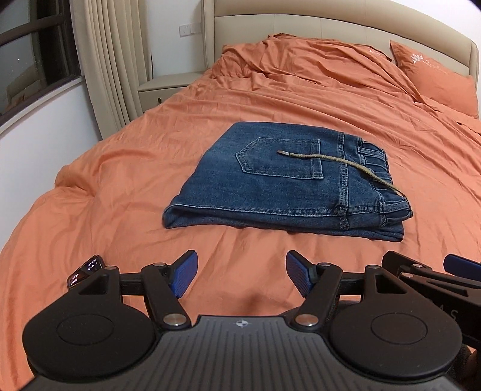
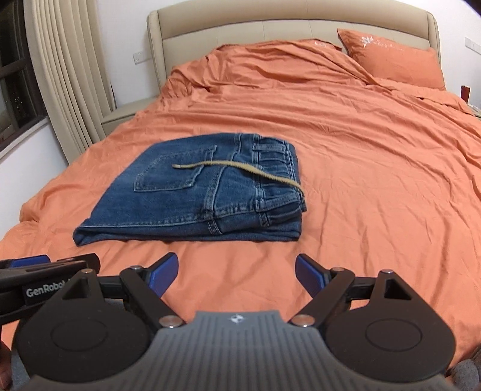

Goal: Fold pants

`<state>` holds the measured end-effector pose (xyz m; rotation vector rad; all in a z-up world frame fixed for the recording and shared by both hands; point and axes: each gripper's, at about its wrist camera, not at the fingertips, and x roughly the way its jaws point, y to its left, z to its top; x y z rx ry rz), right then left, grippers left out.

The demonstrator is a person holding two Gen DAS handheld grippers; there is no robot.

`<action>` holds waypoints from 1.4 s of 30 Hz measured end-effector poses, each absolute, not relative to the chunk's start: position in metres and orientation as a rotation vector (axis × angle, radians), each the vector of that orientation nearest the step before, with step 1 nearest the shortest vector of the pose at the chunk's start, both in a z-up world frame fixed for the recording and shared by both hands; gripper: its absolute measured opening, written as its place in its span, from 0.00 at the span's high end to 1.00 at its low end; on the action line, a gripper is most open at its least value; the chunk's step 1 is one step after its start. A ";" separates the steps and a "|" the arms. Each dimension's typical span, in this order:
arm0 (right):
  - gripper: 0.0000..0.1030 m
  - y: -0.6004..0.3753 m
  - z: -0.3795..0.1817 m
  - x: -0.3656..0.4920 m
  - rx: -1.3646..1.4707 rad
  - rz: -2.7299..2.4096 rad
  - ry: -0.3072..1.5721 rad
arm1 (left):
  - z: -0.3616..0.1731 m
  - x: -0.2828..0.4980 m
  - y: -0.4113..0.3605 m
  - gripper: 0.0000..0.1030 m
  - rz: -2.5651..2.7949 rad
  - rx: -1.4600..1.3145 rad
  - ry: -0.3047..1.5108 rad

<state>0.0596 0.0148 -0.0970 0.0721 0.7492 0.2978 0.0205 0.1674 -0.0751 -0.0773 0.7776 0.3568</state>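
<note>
Blue denim pants (image 1: 282, 186) lie folded into a compact rectangle on the orange bed sheet (image 1: 120, 186), back pocket up, waistband to the right. A tan drawstring (image 1: 339, 164) trails across the top. They also show in the right wrist view (image 2: 198, 192), with the drawstring (image 2: 240, 168) over them. My left gripper (image 1: 242, 267) is open and empty, hovering above the sheet just in front of the pants. My right gripper (image 2: 237, 270) is open and empty, also in front of the pants, close to the right of the left one.
An orange pillow (image 2: 396, 57) and rumpled duvet (image 1: 300, 63) lie at the head of the bed by the beige headboard (image 2: 270, 27). A bedside table (image 1: 168, 87), curtains (image 1: 114, 60) and a window stand on the left. A smartwatch (image 1: 85, 270) lies near the left gripper.
</note>
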 end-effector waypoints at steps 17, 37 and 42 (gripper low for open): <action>0.21 0.014 -0.094 0.055 0.066 0.300 0.740 | -0.073 0.019 0.167 0.24 0.360 -0.087 0.772; 0.21 0.014 -0.095 0.056 0.066 0.301 0.741 | -0.072 0.019 0.166 0.24 0.356 -0.086 0.775; 0.21 0.014 -0.095 0.056 0.065 0.300 0.739 | -0.072 0.019 0.166 0.24 0.358 -0.086 0.774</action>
